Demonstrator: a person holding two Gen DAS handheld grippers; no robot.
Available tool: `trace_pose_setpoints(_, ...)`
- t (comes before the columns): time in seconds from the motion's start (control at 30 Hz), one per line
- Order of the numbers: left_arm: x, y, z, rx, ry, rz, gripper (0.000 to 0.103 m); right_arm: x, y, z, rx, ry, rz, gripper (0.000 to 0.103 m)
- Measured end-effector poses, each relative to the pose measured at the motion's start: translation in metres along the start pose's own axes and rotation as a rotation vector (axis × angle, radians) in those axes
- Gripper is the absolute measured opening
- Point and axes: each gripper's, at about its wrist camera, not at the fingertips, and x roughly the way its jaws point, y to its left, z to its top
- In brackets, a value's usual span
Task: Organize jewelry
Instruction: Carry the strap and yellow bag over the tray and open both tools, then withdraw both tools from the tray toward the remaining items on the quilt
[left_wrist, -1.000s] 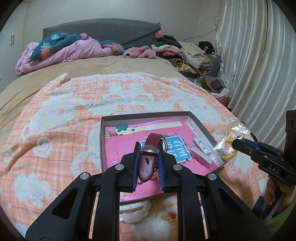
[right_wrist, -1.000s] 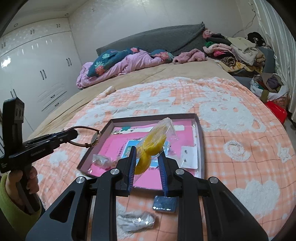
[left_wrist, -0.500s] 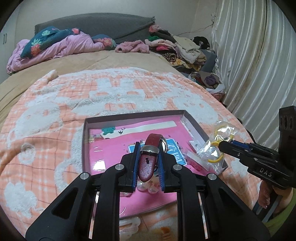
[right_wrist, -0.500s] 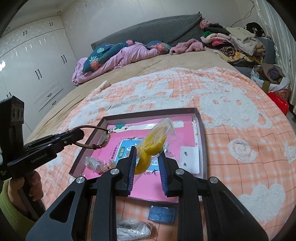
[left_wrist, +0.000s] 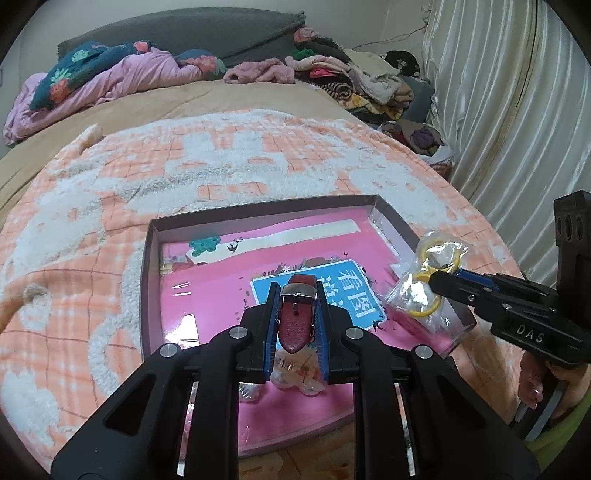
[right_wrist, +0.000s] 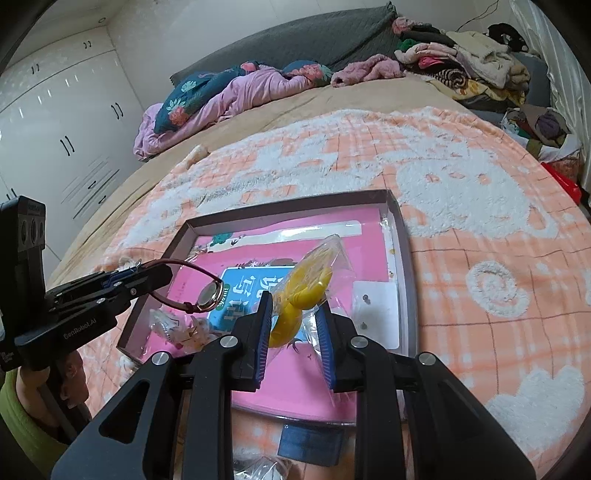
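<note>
"DAS" is printed in pale letters on the body of the right tool (left_wrist: 439, 276), and "GenRobot.AI" runs along the side of the left tool (right_wrist: 162, 274). Inside the shallow box (left_wrist: 148, 280) lies a pink sheet bearing a blue label (left_wrist: 347, 295) with large white Chinese characters. The box rests on the orange-and-white blanket (left_wrist: 92, 206) covering the bed, and it also holds a white card (right_wrist: 376, 314) with small studs at its right side and a clear packet of pale pieces (right_wrist: 177, 328) at its near left corner. The left tool is clamped on the strap of a red leather watch (left_wrist: 297, 317), which hangs above the box, its round face visible from the right wrist view. The right tool grips a clear plastic bag of yellow rings (right_wrist: 306, 291), held over the box's right half.
</note>
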Motion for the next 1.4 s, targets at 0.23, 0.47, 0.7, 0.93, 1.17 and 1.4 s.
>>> trace_pose_setpoints(0.23,0.009,-0.001,0.002,0.007,0.027,0.016,0.010,0.003,-0.007,-0.001,0.020,0.017,0.035,0.029)
trace_pose_setpoints(0.47,0.012,-0.003,0.003,-0.012,0.046,0.047,0.011,-0.016,-0.017,-0.003,0.054,0.002,0.053,0.048)
trace_pose_setpoints(0.7,0.010,-0.005,0.003,-0.021,0.049,0.052,0.011,-0.043,-0.025,-0.004,0.072,-0.025,0.038,0.069)
trace_pose_setpoints(0.93,0.001,-0.010,0.004,-0.004,0.045,0.059,0.023,-0.067,-0.027,-0.006,0.095,-0.066,0.025,0.074)
trace_pose_setpoints(1.17,-0.018,-0.010,0.008,-0.019,0.021,0.075,0.047,-0.088,-0.021,-0.004,0.091,-0.109,0.005,0.081)
trace_pose_setpoints(1.4,-0.042,-0.004,0.011,-0.064,-0.019,0.081,0.066,-0.106,-0.016,-0.002,0.084,-0.151,-0.012,0.086)
